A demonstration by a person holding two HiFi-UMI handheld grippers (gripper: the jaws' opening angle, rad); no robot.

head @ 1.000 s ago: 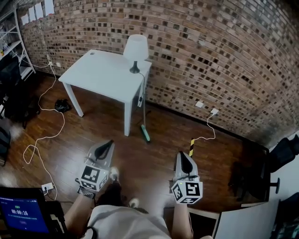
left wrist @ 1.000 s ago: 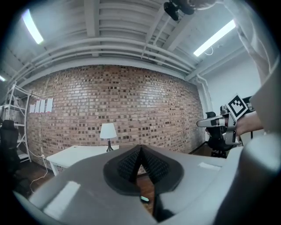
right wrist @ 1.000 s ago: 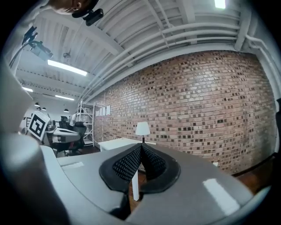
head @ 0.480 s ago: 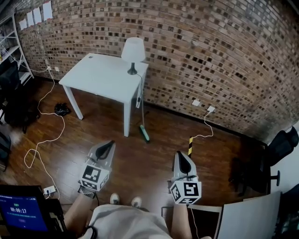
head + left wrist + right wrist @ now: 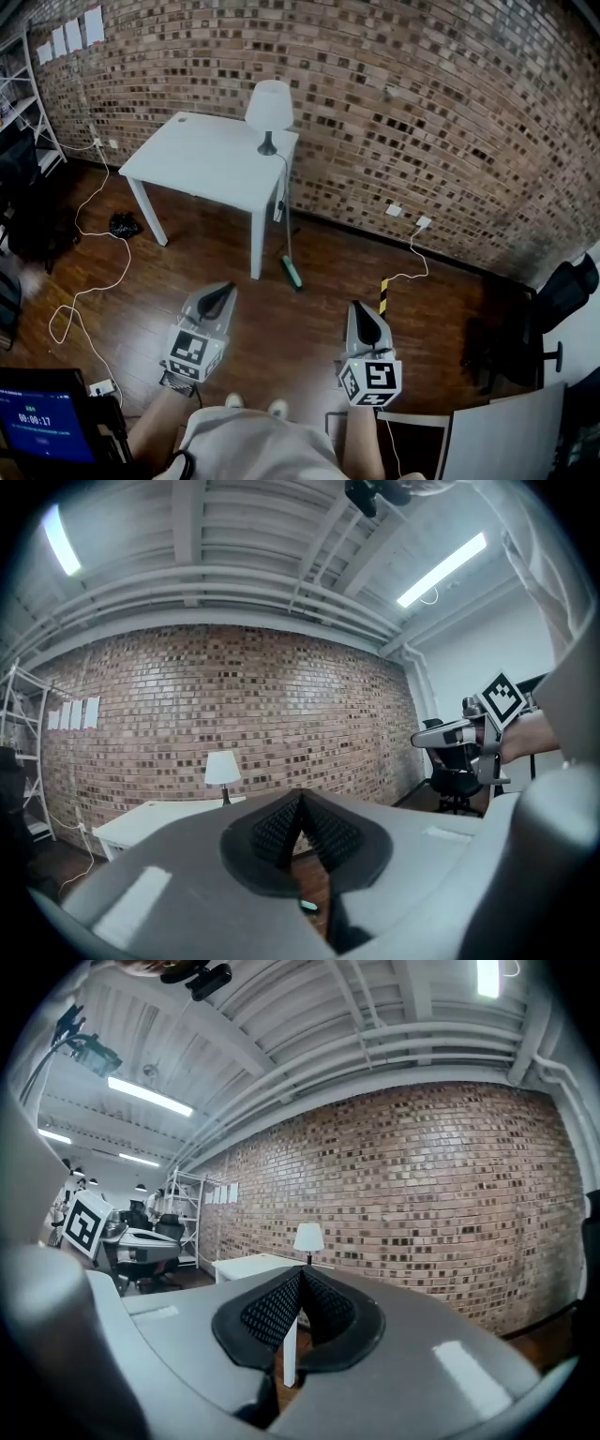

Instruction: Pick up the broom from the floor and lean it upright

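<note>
The broom (image 5: 287,225) stands upright against the front right corner of the white table (image 5: 208,156), with its green head (image 5: 293,274) on the wooden floor. Both grippers hover well short of it, side by side and pointing at the wall. My left gripper (image 5: 222,298) is shut with nothing between its pads, as the left gripper view confirms (image 5: 300,801). My right gripper (image 5: 365,315) is also shut and empty (image 5: 301,1274). A bit of the green head (image 5: 307,907) shows below the left gripper's jaws.
A white lamp (image 5: 269,109) stands on the table by the brick wall. White cables (image 5: 86,246) trail over the floor at left. A yellow-black strip (image 5: 383,294) lies near the wall sockets. An office chair (image 5: 555,302) stands at right, and a screen (image 5: 42,418) at lower left.
The person's forward foot has drawn back beside the other. Both grippers stay shut and empty, and have drifted slightly in the view. The broom has not moved.
</note>
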